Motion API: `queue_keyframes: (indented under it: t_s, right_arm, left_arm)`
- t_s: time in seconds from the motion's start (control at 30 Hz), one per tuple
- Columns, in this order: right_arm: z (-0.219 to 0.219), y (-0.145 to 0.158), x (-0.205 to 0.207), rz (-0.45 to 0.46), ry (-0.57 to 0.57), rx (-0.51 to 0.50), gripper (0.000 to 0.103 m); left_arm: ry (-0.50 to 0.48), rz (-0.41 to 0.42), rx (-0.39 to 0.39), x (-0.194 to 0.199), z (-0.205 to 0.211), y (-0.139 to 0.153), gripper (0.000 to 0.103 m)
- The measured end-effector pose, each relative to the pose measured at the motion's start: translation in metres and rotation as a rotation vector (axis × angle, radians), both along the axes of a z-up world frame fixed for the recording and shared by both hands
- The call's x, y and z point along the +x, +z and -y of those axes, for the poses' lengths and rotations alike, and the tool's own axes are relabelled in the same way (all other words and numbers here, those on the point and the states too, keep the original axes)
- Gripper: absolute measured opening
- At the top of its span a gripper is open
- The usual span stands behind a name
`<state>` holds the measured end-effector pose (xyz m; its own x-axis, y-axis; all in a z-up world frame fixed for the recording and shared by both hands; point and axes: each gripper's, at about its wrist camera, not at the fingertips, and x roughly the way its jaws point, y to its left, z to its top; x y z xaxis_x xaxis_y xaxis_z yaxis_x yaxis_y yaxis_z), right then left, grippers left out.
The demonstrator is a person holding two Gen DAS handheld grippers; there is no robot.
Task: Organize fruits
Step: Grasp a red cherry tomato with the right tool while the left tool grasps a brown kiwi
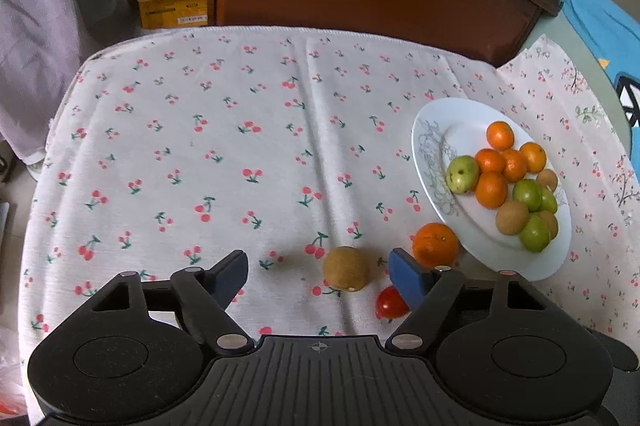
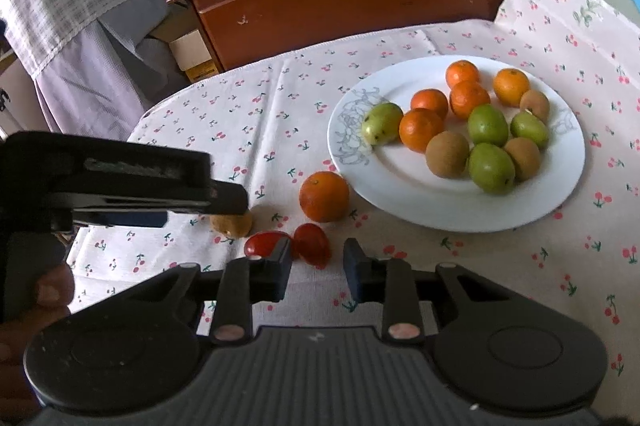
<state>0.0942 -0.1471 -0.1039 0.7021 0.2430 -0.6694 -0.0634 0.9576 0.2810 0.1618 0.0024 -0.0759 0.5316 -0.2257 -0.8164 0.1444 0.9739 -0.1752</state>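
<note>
The kiwi (image 1: pixel 346 269) lies loose on the tabletop (image 1: pixel 200 146), between the left gripper's (image 1: pixel 320 276) open jaws, apart from both pads; judged step: picking it for the plate (image 1: pixel 432 130); next, close squarely. The right gripper (image 2: pixel 317 258), jaws narrowly open and empty, nears a tomato (image 2: pixel 312 244).
</note>
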Motion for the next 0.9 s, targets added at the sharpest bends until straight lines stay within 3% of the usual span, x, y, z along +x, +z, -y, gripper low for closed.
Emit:
queue_keyframes:
  t_s: [0.13, 0.23, 0.5, 0.7, 0.9]
  right_arm:
    - [-0.001, -0.001, 0.002, 0.007, 0.005, -0.002, 0.027]
    - [-0.003, -0.001, 0.003, 0.007, 0.012, -0.009, 0.02]
    - [0.001, 0.001, 0.001, -0.013, -0.001, 0.023, 0.019]
    - [0.004, 0.007, -0.003, -0.013, -0.016, 0.036, 0.019]
    - [0.013, 0.009, -0.005, -0.025, -0.04, 0.088, 0.019]
  left_arm:
    - [-0.008, -0.01, -0.005, 0.001, 0.004, -0.007, 0.068]
    - [-0.021, 0.004, 0.015, 0.0, 0.006, -0.008, 0.057]
    - [-0.059, 0.022, 0.0, -0.005, 0.007, -0.008, 0.034]
    - [-0.087, 0.037, -0.005, -0.009, 0.01, -0.006, 0.024]
    - [-0.093, 0.04, -0.006, -0.009, 0.011, -0.007, 0.025]
